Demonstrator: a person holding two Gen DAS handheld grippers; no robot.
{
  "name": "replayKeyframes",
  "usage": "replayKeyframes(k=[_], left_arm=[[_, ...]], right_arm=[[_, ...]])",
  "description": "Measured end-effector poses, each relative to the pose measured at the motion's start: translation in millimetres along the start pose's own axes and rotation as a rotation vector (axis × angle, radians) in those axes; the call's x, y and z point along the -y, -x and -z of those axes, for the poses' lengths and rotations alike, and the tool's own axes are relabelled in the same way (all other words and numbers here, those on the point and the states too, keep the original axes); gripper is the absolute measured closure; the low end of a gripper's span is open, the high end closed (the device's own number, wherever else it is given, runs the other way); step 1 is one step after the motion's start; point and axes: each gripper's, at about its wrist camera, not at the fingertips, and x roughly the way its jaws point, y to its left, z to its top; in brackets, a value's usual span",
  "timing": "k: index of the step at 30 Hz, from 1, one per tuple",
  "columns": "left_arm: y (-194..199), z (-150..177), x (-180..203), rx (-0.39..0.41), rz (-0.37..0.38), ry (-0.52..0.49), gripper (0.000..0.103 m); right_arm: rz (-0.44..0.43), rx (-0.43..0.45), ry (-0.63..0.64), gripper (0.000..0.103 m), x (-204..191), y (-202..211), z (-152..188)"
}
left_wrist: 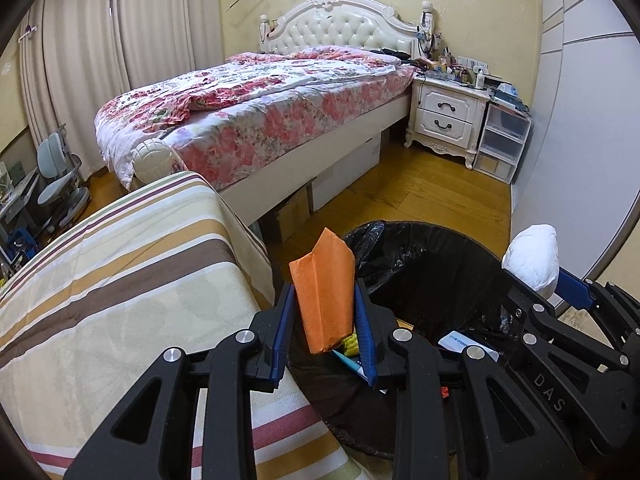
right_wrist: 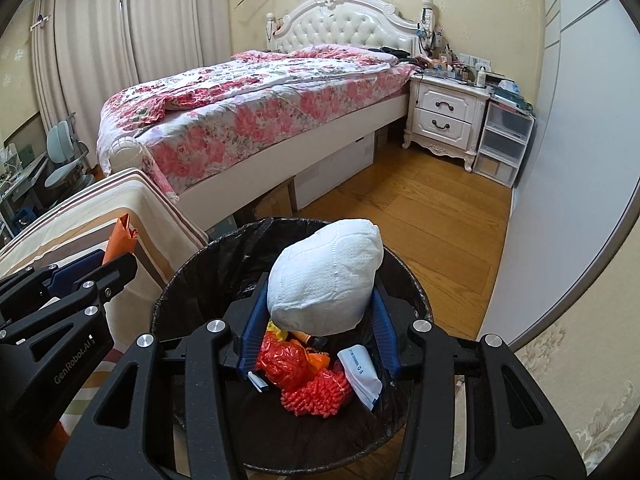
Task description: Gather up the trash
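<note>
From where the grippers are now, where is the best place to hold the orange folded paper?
Probably its lower half, as the left gripper does now: fingers closing on the two flat faces of the orange folded paper. Its upper end is pointed and creased.

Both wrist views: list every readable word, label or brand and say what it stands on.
"DAS": raised letters on the black frame of the right tongs, seen in the left wrist view.
"GenRobot.AI": white print on the black frame of the left tongs, seen in the right wrist view.
White packet in the trash bin: small blue print, too small to read.
Nightstand clutter: labels too blurred to read.
</note>
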Motion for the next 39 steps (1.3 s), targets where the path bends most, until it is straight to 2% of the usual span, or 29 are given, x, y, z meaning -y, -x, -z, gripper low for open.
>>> replayKeyframes(k=[5, 8, 11, 14, 18, 26, 35, 37, 39], left_arm=[[-1.3, -0.8, -0.9, -0.006, -0.005, 0.003, 0.072], [-1.3, -1.6, -1.4, -0.004, -0.007, 0.004, 0.062], [-1.2, -1.6, -3.6, 0.000, -0.010, 0.008, 0.056], [-0.3, -2.2, -4.7, 0.007, -0.014, 0.012, 0.047], [1.0, -3.5, -5.2, 0.012, -0.016, 0.014, 0.040], [10.0, -5.2, -9.4, 0.049, -0.048, 0.011, 0.034], [24.6, -1.2, -20.9, 0.068, -0.073, 0.026, 0.030], [28.2, 0.6, -24.9, 0.073, -0.077, 0.031, 0.030], [31.6, 2.2, -28.3, 0.071, -0.076, 0.037, 0.030]], right_arm=[[0.006, -0.001, -0.001, 0.057, 0.5, -3.5, -1.5], [0.010, -0.003, -0.001, 0.056, 0.7, -4.5, -2.0], [0.017, 0.002, -0.001, 0.046, 0.3, -5.1, -2.6], [0.021, 0.004, -0.002, 0.046, 0.9, -4.6, -2.9], [0.030, 0.006, -0.005, 0.045, 2.8, -3.7, -4.1], [0.060, 0.020, -0.022, 0.038, 6.2, 3.7, -4.0], [0.103, 0.040, -0.038, 0.022, 4.0, 18.0, -3.6], [0.108, 0.043, -0.038, 0.015, 2.3, 21.6, -1.8], [0.118, 0.047, -0.028, 0.014, -1.4, 25.3, -1.0]])
